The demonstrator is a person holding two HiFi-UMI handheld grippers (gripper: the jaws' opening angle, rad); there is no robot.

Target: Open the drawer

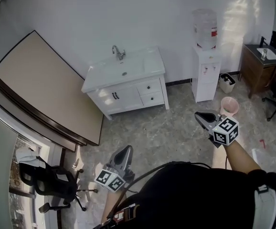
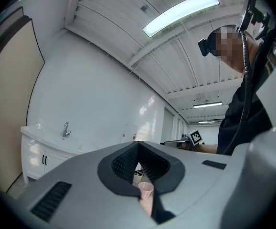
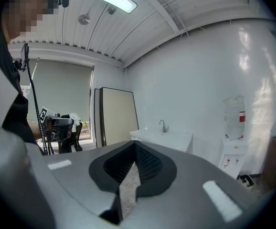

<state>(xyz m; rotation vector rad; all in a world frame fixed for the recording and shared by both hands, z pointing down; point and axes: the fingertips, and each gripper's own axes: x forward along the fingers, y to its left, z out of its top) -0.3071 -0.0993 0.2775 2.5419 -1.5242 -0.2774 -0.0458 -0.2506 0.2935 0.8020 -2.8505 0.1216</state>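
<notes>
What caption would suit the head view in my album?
Both shut, left gripper and right gripper hang well short of the white sink cabinet, its drawers closed.

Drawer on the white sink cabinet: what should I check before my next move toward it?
1. Drawers on the cabinet shut: ok, both closed, dark knobs visible.
2. Left tongs empty: ok, shut on nothing.
3. Right tongs empty: ok, shut on nothing.
4. Tongs open for a knob: not ok.
5. Cabinet within reach: not ok, it stands well across the room.
6. Floor ahead free of obstacles: ok, as far as the head view shows.
</notes>
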